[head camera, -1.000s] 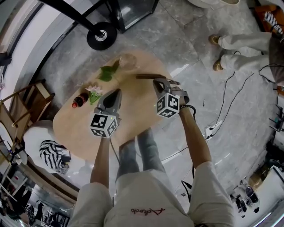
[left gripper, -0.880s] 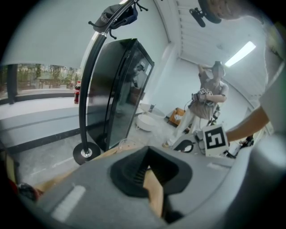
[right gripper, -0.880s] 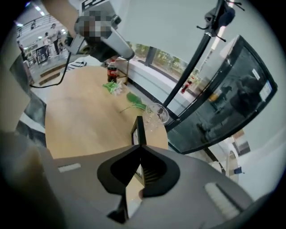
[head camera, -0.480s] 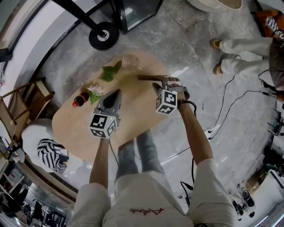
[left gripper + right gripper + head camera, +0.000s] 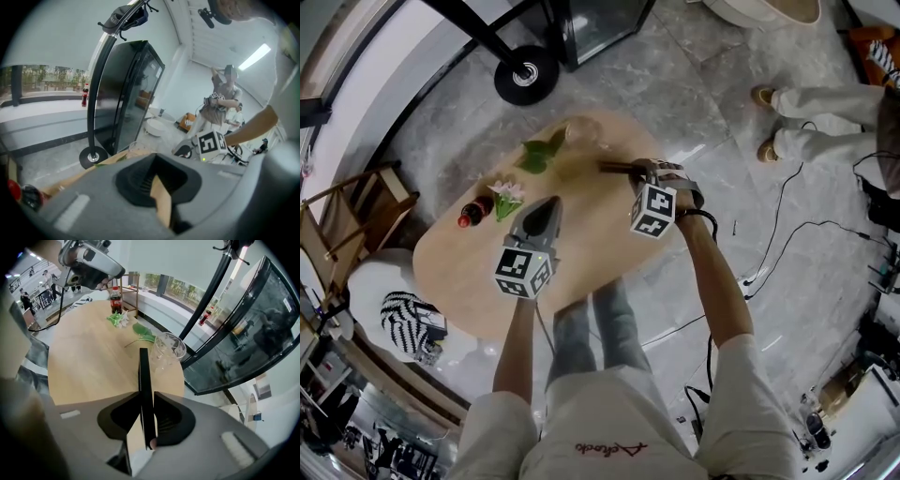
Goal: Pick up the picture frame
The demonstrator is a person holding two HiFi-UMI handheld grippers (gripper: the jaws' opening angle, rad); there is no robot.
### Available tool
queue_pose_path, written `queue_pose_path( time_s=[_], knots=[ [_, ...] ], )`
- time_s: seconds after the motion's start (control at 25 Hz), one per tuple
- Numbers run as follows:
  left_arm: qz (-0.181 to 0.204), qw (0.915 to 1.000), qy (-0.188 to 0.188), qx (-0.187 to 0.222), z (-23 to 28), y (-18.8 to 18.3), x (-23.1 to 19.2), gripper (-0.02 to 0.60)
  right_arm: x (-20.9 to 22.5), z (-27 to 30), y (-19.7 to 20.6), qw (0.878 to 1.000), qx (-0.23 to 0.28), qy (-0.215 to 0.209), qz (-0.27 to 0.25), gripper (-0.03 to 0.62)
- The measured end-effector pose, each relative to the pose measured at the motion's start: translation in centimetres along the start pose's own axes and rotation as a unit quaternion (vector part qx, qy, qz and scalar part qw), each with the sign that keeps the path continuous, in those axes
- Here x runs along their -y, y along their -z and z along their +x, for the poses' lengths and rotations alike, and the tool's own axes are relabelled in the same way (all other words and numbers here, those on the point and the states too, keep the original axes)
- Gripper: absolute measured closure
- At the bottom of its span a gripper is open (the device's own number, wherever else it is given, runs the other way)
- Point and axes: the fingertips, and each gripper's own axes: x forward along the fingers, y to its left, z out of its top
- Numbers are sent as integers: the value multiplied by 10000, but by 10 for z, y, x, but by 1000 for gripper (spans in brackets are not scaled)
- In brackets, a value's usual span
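The picture frame (image 5: 617,169) is a thin dark bar standing on edge at the far right of the oval wooden table (image 5: 459,281). In the right gripper view the picture frame (image 5: 144,376) runs edge-on straight between the jaws. My right gripper (image 5: 639,172) points steeply down over the frame's near end. Its jaws are closing, and both tips of the right gripper (image 5: 146,397) sit against the frame's sides. My left gripper (image 5: 551,201) hovers over the middle of the table, shut and holding nothing. The left gripper (image 5: 155,159) shows only a narrow slit between its jaws.
A clear glass (image 5: 578,131) stands just beyond the frame's far end, with a green leaf (image 5: 539,155) beside it. A flower (image 5: 508,194) and a cola bottle (image 5: 472,213) lie at the table's left. A black wheeled stand (image 5: 525,75), a wooden chair (image 5: 356,216) and a person's legs (image 5: 806,94) ring the table.
My right gripper has sunk a little and come down over the near end of the frame, which now sits between its jaws. The left gripper has stayed put.
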Motion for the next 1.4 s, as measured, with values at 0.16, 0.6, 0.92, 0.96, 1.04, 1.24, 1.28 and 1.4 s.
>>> queue_pose_path(
  time_s=[0.16,0.6,0.92,0.96,1.04,1.24,1.28,1.4],
  knots=[
    [-20,10000,-17,23,-1,1,-1,581,-3,2,-1,10000,-31,-17,-65,516],
    [112,9999,65,85,-8,-19,11,581,-13,-23,-3,9989,30,-105,462,517],
    [232,9994,181,177,-19,-40,35,581,-4,-74,-10,9897,446,129,1356,519],
    [257,9993,200,197,-21,-44,38,581,-1,-82,-10,9852,548,162,1619,519],
    [312,9989,229,255,-27,-53,46,581,5,-102,-13,9724,792,247,2182,519],
    [444,9977,269,438,-52,-83,69,581,15,-166,-20,9114,1629,505,3745,519],
    [448,9976,273,452,-59,-87,76,581,14,-182,-21,8973,1777,551,4002,519],
    [543,9962,307,606,-75,-110,92,581,21,-226,-25,8551,2296,845,4571,519]
  ],
)
